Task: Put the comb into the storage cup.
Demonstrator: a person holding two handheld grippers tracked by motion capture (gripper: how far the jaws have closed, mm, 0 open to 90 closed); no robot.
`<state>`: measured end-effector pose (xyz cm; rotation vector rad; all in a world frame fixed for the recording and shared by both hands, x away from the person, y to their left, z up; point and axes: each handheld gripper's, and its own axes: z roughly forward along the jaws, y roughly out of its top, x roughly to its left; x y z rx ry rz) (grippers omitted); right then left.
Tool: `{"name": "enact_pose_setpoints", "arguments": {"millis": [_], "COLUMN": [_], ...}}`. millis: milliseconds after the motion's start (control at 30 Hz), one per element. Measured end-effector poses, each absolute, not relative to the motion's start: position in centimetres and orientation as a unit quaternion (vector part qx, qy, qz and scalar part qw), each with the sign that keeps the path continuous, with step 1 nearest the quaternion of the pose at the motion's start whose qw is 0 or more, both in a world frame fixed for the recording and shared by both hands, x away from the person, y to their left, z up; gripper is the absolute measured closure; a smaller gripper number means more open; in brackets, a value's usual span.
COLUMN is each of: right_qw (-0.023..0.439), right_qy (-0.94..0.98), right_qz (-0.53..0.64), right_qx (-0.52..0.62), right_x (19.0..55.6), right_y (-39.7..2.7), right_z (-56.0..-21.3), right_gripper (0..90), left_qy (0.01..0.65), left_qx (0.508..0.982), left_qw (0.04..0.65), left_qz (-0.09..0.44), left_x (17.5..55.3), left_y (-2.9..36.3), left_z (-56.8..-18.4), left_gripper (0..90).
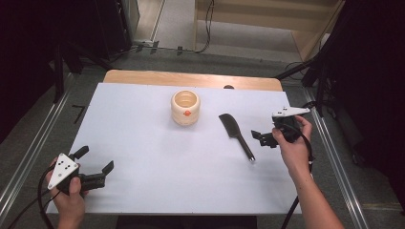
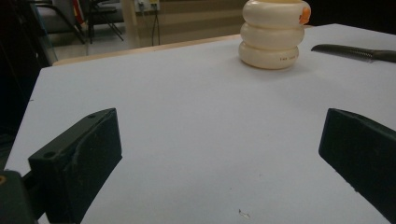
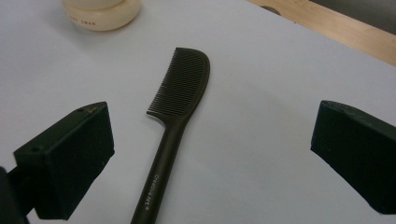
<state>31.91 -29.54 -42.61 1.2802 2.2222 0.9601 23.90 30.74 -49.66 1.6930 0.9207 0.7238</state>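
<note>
**Two open grippers, one comb, one holder**

Nearest the person, at the table's front left corner, the left gripper (image 1: 94, 168) rests in the left hand (image 1: 69, 191) with its two black jaws spread wide and nothing between them. In the left gripper view only bare white surface lies between those jaws.

Further in, on the right side, the right hand (image 1: 293, 145) holds the right gripper (image 1: 260, 137) just beside the single black comb (image 1: 236, 135), jaws likewise wide apart and gripping nothing. In the right gripper view the comb (image 3: 175, 126) lies flat between the two jaws, nearer the left one, touching neither, its handle running toward the camera and its teeth facing that view's left.

Beyond the comb, toward the middle of the white table (image 1: 143, 143), stands one cream ribbed holder (image 1: 185, 108), upright, made of three stacked rings with an orange spot on its side. It sits well apart from both grippers and near the comb's toothed end
</note>
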Motion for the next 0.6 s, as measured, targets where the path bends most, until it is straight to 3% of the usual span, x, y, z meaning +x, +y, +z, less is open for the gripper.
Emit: {"name": "enact_pose_setpoints", "arguments": {"millis": [600], "right_qw": [0.168], "right_qy": [0.824], "right_qz": [0.287], "right_qx": [0.459], "right_x": [34.2], "right_y": [-28.6], "right_z": [-43.4], "right_gripper": [0.0], "left_qy": [0.383], "left_qx": [0.705], "left_qw": [0.516], "left_qz": [0.3], "left_x": [23.9], "left_y": [30.7], "left_z": [-49.7], "left_gripper": [0.0]}}
